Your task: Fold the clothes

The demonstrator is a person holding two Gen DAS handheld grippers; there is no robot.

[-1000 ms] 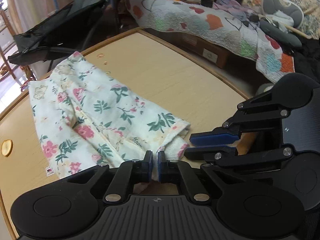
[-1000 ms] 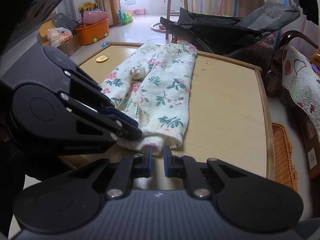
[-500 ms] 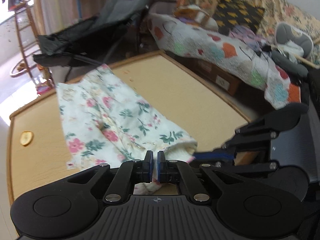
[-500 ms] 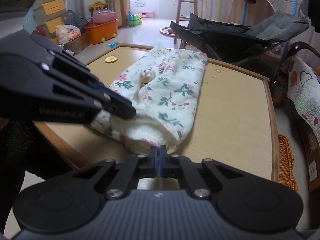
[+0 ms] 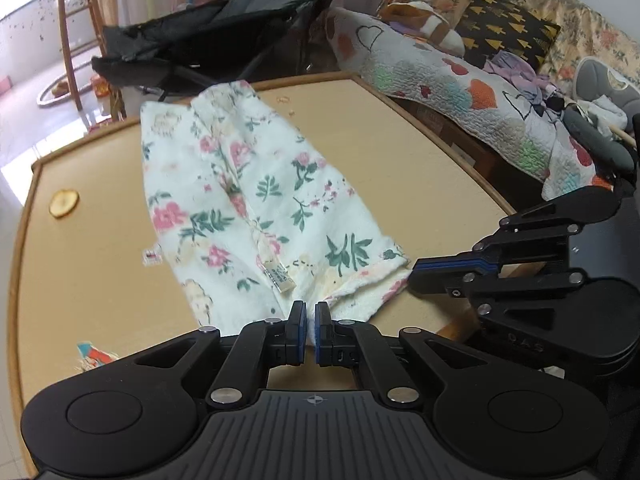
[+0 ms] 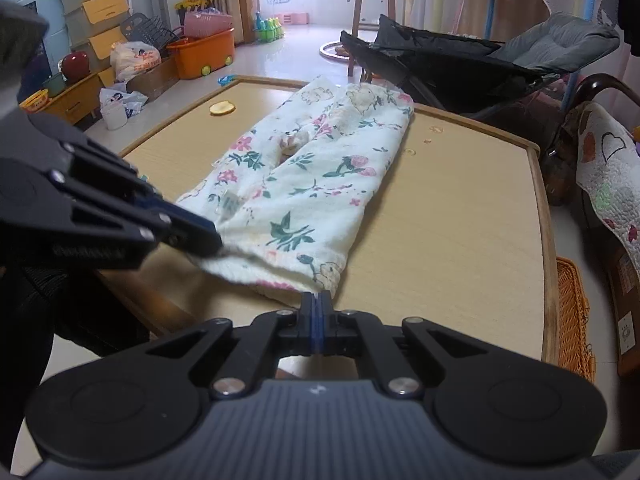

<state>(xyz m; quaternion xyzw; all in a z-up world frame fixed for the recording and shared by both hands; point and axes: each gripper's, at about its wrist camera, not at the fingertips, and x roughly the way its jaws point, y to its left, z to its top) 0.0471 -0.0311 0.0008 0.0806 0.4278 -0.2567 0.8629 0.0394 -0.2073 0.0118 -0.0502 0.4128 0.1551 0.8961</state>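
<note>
Both grippers pinch the garment's [image 5: 256, 200] near hem, lifted off the table [image 5: 400, 168].
Left gripper [image 5: 310, 320] and right gripper [image 6: 316, 308] clamp cloth (a fold seems underway); the hem likely needs carrying toward the far end.

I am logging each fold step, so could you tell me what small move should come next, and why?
Probably carry both corners forward over the garment. The left gripper and right gripper each pinch a near corner of the floral garment, whose near edge is lifted while the far end lies flat on the table.
</note>
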